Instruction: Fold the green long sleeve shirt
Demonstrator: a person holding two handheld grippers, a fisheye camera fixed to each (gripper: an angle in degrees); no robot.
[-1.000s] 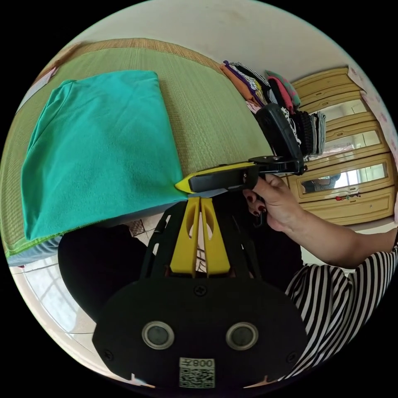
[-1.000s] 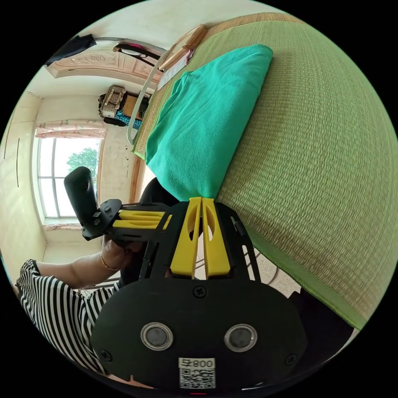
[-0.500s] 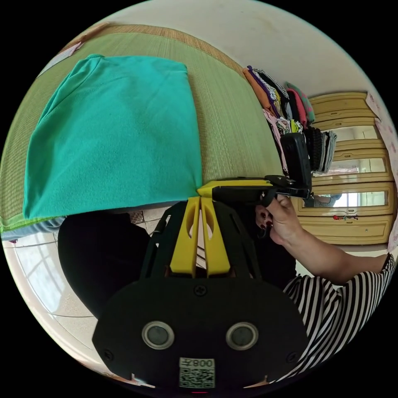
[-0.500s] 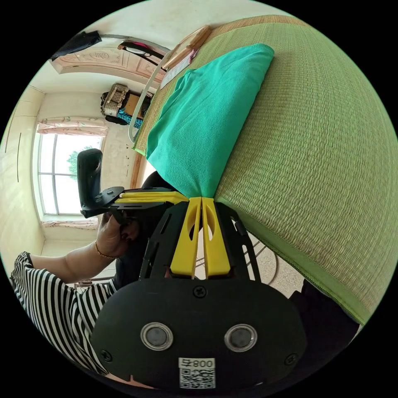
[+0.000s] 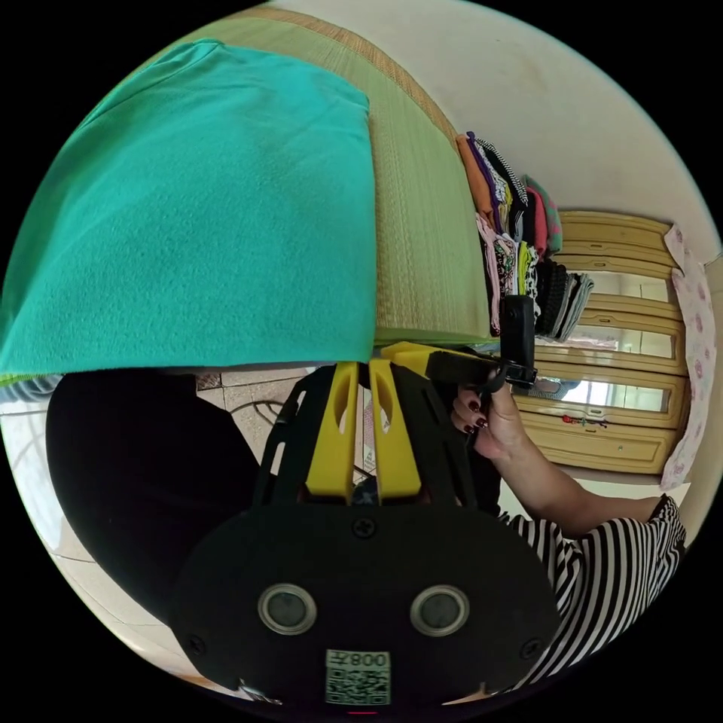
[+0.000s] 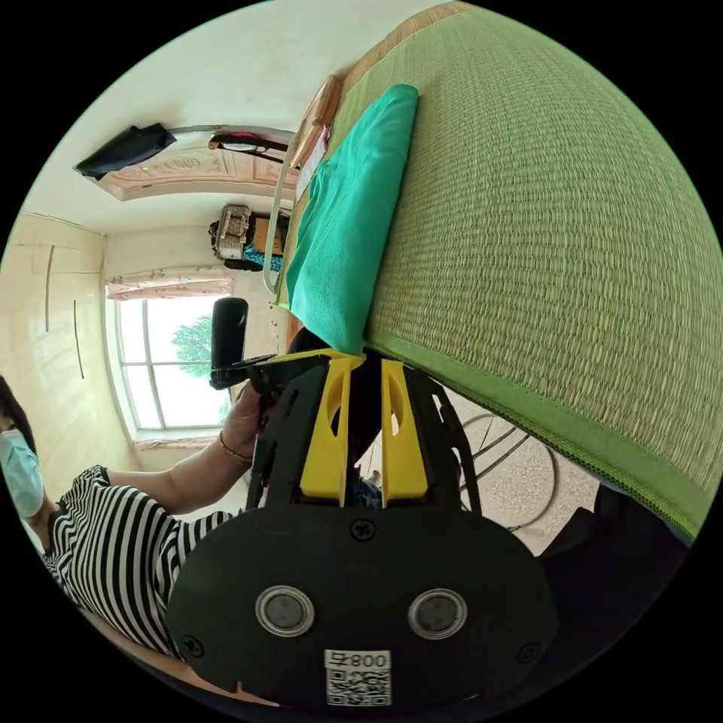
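The green long sleeve shirt lies folded into a flat rectangle on a green woven mat, its near edge along the mat's front edge. My left gripper sits just below the shirt's near right corner, its jaws slightly apart with no cloth between them. The right gripper comes in beside that corner, held by a hand. In the right gripper view the shirt looks narrow and edge-on. My right gripper stands open just under the shirt's near corner, with the left gripper next to it.
A stack of folded clothes stands at the mat's far right, with a wooden wardrobe behind it. A person in a striped top stands close to the mat's front edge. Tiled floor lies below, and a window is at the left.
Both grippers were shut on the shirt's near corner; now their jaws are apart and the corner rests on the mat. Both cameras have dropped lower toward the mat's edge.
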